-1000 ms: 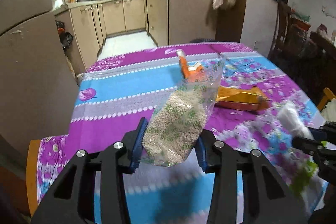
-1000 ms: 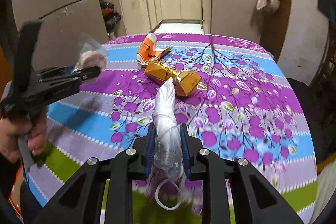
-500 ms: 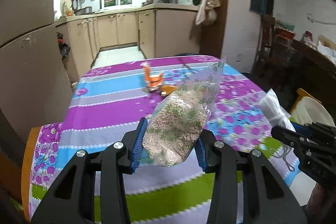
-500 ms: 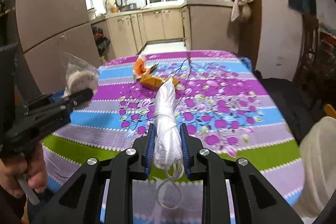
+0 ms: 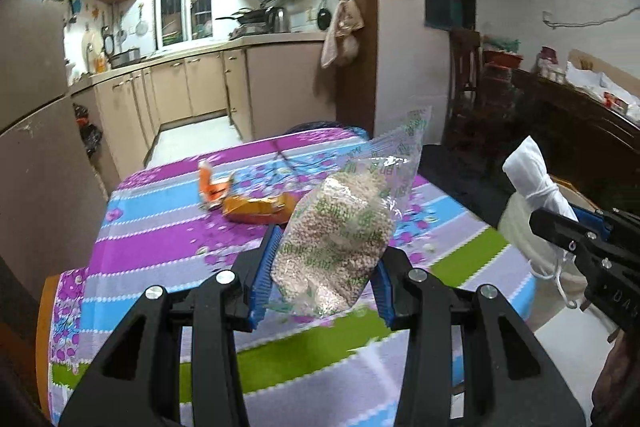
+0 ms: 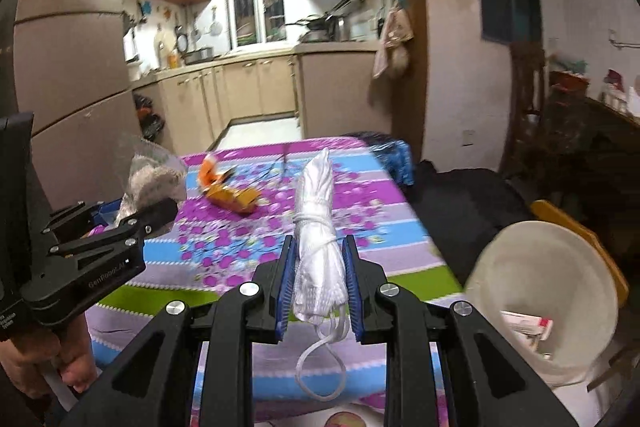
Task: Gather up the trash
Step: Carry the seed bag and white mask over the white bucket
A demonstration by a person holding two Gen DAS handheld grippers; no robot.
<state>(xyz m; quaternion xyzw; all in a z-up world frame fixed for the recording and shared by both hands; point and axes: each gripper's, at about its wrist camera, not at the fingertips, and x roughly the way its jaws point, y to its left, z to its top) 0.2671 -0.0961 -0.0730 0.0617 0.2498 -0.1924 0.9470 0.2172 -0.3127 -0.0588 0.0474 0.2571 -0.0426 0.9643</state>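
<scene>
Table (image 5: 160,219): being covered by a striped, flowered cloth.
Bin (image 6: 552,291): being shown beside the table's right edge, below it, some rubbish inside.
Left gripper (image 5: 320,279): being held above the table's near edge, jaws clenched on a clear bag of pellets (image 5: 340,239).
Right gripper (image 6: 318,287): being held near the table's right corner, jaws clamped on a white mask (image 6: 318,247), loops dangling.
Orange wrappers (image 5: 248,199): being left lying mid-table.
</scene>
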